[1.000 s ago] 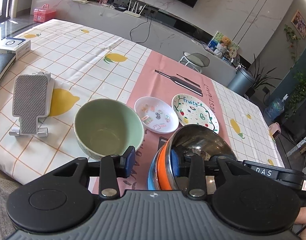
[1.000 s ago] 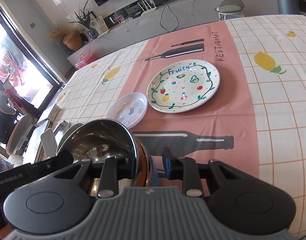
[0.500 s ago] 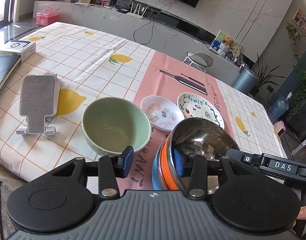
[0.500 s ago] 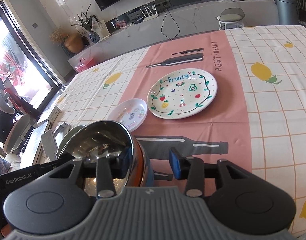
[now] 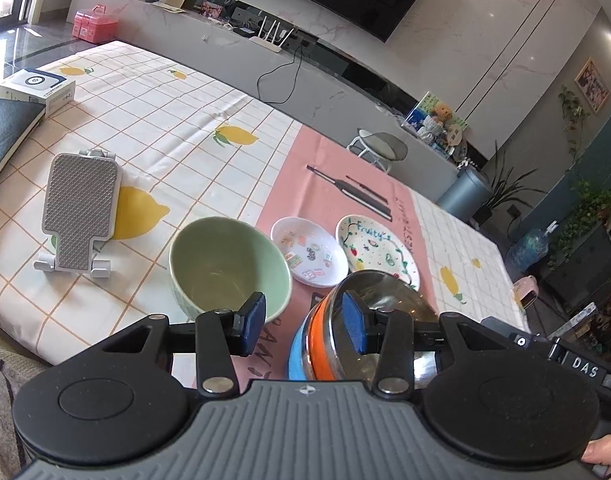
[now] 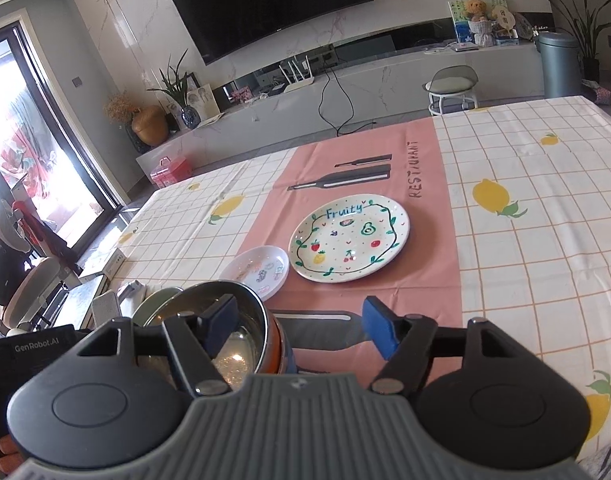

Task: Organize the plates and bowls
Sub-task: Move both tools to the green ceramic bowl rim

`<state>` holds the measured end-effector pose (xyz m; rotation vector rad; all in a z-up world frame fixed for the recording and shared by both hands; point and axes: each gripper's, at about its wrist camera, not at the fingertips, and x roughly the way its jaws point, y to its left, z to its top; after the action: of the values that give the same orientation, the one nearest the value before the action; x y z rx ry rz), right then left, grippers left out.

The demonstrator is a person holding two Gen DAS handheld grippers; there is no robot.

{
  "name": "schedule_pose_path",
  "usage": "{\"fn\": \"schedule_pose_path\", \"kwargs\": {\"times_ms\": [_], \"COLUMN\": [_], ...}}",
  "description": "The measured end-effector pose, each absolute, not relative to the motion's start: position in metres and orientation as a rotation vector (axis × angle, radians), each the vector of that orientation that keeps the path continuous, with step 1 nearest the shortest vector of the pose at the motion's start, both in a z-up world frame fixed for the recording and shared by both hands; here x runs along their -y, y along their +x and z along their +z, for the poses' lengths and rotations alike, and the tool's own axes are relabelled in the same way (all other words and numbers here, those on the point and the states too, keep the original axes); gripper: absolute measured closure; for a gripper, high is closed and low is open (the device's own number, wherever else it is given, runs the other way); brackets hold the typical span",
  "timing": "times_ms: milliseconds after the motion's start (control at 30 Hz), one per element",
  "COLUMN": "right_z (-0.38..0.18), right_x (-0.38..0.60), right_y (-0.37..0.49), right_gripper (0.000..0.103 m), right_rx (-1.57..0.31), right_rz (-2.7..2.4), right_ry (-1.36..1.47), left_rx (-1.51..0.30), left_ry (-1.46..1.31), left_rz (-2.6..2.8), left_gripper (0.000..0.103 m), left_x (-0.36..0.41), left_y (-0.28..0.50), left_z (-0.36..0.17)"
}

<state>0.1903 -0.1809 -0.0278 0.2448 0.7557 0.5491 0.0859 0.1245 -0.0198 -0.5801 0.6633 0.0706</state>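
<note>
The right gripper [image 6: 301, 326] has just spread its jaws around the shiny steel bowl's [image 6: 225, 320] rim, pinching nothing. A bump could tip the stacked bowl.

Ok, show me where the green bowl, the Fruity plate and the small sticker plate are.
green bowl [image 5: 225, 264], left wrist view, inner wall.
Fruity plate [image 6: 347, 238], right wrist view, flat centre.
small sticker plate [image 5: 309, 256], left wrist view, middle among the stickers.
</note>
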Motion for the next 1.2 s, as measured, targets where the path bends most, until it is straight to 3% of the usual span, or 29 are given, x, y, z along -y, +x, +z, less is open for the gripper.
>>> {"fn": "schedule_pose_path", "kwargs": {"times_ms": [333, 733, 1000, 1200], "right_z": [-0.008, 0.020, 0.015, 0.001], "right_x": [0.172, 0.101, 0.031, -0.016], "right_y": [0.185, 0.188, 0.200, 0.223], "right_gripper": [0.031, 0.028, 0.029, 0.035], "right_rx": [-0.736, -0.758, -0.898, -1.034], "right_rz": [0.538, 0.592, 0.681, 0.738], "right_ry": [0.203, 0.008, -0.052, -0.087], "left_rx": [-0.588, -0.697, -0.774, -0.829], "left_ry": [-0.705, -0.768, -0.760, -0.761], "left_rz": [0.178, 0.324, 0.369, 0.372], "left_gripper": [0.054, 0.054, 0.054, 0.054], "left_x": [-0.164, -0.187, -0.194, -0.195], "left_y": [0.075, 0.079, 0.095, 0.111], "left_z": [-0.008, -0.025, -0.038, -0.048]}}
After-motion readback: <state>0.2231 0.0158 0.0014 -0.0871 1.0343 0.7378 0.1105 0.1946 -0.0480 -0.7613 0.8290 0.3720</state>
